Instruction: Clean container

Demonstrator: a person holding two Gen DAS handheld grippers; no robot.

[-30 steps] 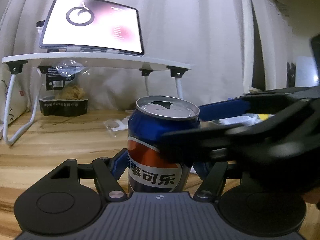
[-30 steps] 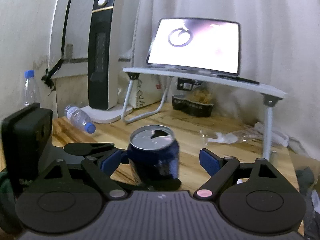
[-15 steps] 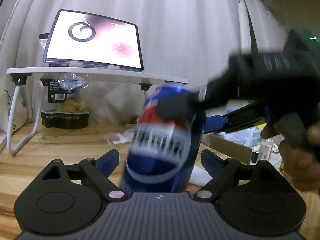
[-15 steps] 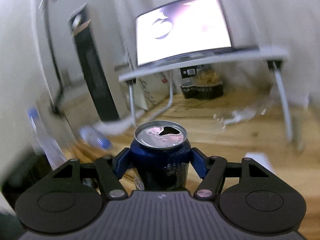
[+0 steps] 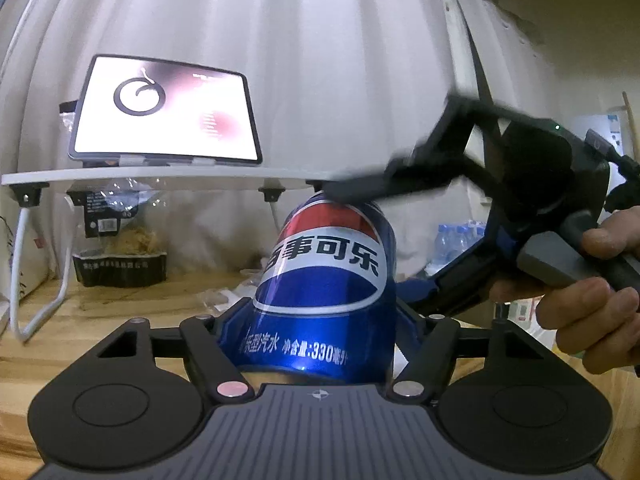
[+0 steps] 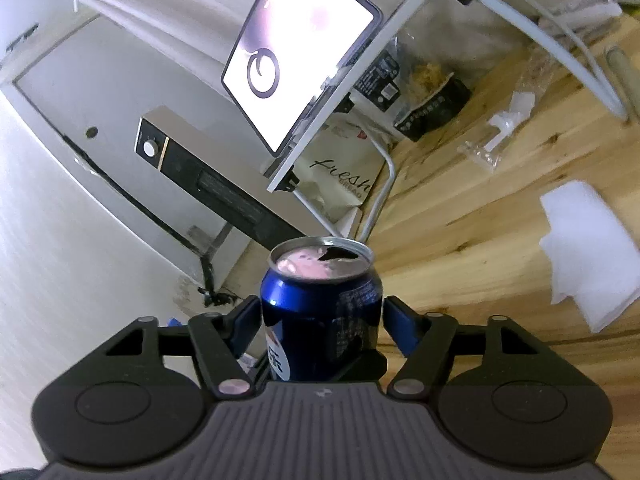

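A blue Pepsi can (image 5: 326,280) with an open top (image 6: 320,258) is held in the air, tilted. My right gripper (image 6: 320,316) is shut on the can, its blue pads on both sides. In the left wrist view the right gripper (image 5: 500,200) reaches in from the right and grips the can's upper part. My left gripper (image 5: 324,320) has its blue fingers close on either side of the can's lower body; whether they press it I cannot tell.
A white folding lap table (image 5: 160,178) stands behind on the wooden surface (image 6: 480,216), carrying a lit tablet (image 5: 164,110). A snack bag (image 5: 120,256) lies under it. A white tissue (image 6: 592,256) lies on the wood. A tower heater (image 6: 208,176) is near the wall.
The right gripper closed on the can, lifted it off the wooden surface and tilted it. The left gripper's fingers, wide open before, now sit close around the can's lower part.
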